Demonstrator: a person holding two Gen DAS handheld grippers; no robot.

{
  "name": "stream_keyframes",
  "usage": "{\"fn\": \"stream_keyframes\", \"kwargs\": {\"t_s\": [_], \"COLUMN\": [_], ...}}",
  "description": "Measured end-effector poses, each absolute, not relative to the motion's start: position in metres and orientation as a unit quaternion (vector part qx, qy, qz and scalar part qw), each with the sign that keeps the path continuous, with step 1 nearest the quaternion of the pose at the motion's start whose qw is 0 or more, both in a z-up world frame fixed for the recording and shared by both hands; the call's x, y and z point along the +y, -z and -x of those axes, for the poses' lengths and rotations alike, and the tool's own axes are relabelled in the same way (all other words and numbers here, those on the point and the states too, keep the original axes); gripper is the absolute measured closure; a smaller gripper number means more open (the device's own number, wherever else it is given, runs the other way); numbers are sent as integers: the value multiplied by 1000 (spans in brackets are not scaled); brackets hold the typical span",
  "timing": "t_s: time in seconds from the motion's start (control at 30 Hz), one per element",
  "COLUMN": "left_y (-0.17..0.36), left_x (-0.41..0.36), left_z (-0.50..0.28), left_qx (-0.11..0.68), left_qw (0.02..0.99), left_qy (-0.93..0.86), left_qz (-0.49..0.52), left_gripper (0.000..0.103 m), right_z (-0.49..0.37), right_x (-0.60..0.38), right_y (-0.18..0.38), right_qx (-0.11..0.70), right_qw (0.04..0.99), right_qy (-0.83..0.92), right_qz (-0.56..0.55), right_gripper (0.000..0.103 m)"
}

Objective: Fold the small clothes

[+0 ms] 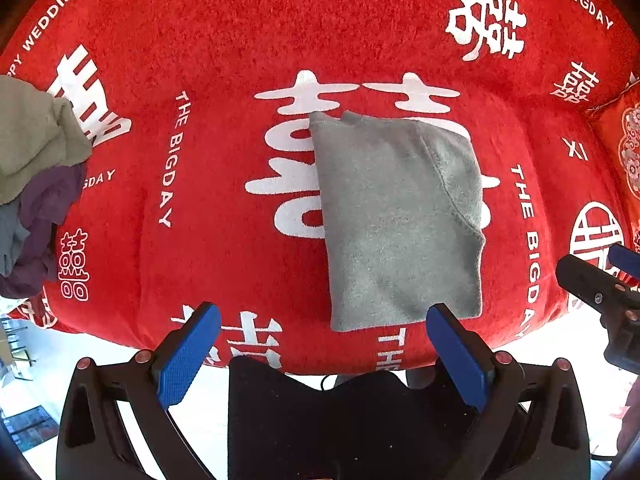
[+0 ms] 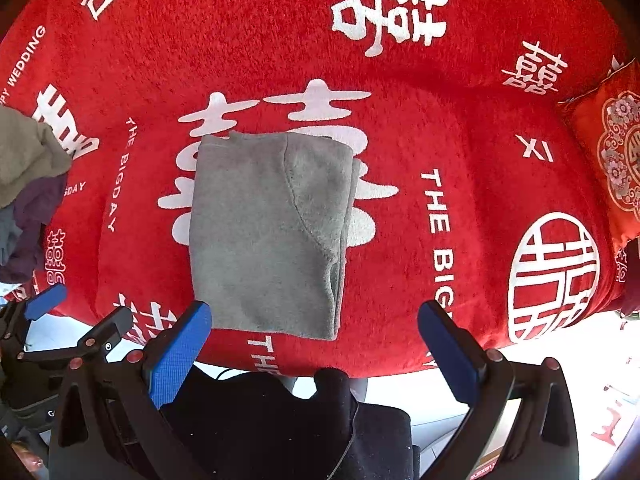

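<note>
A grey folded garment [image 1: 400,220] lies flat near the middle of a surface covered by a red blanket [image 1: 240,40] printed with large white Chinese characters and the English words "THE BIGDAY" and "HAPPY WEDDING". What lies beneath the blanket cannot be told. The garment forms a tall rectangle, with a curved seam running down its right half and doubled layers showing along its right edge. Its lower edge sits close to the front edge of the blanket. The left hand-held gripper [image 1: 324,322] hovers just in front of the garment with its two blue-padded fingers [image 1: 188,356] spread wide apart and nothing between them; the right-hand finger overlaps the garment's lower right corner in this view, though whether it touches the cloth is hard to judge. The right hand-held gripper [image 2: 314,322] is likewise spread open and empty, its left finger near the garment's lower left corner. At the far left of the blanket rests a loose pile of clothes [image 1: 32,184], with an olive-green piece on top and purple and blue-grey pieces under it, well apart from the folded garment. At the right edge sits a red cushion [image 2: 612,160] with an ornate white pattern. Below the grippers, dark clothing of the person [image 1: 340,420] fills the lower part of both views.
</note>
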State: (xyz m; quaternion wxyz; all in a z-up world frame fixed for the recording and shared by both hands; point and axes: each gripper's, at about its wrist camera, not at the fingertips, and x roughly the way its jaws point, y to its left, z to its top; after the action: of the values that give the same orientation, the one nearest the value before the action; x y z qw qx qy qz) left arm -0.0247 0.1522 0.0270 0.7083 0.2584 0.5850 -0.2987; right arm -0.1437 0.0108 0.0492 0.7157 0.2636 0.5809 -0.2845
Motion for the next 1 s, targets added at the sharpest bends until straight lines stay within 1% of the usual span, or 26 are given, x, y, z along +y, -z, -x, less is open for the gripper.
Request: {"fn": "stream_keyframes", "kwargs": {"t_s": [1.0], "left_y": [-35], "left_x": [149], "left_z": [19], "left_qx": [571], "left_qw": [715], "left_qy": [301], "left_qz": [-269], "left_gripper": [0], "right_z": [139], "right_x": [9], "right_y": [-48], "right_qx": [586], "right_qw": [712], "right_qy": [291], "right_qz": [-254], "right_gripper": [0]}}
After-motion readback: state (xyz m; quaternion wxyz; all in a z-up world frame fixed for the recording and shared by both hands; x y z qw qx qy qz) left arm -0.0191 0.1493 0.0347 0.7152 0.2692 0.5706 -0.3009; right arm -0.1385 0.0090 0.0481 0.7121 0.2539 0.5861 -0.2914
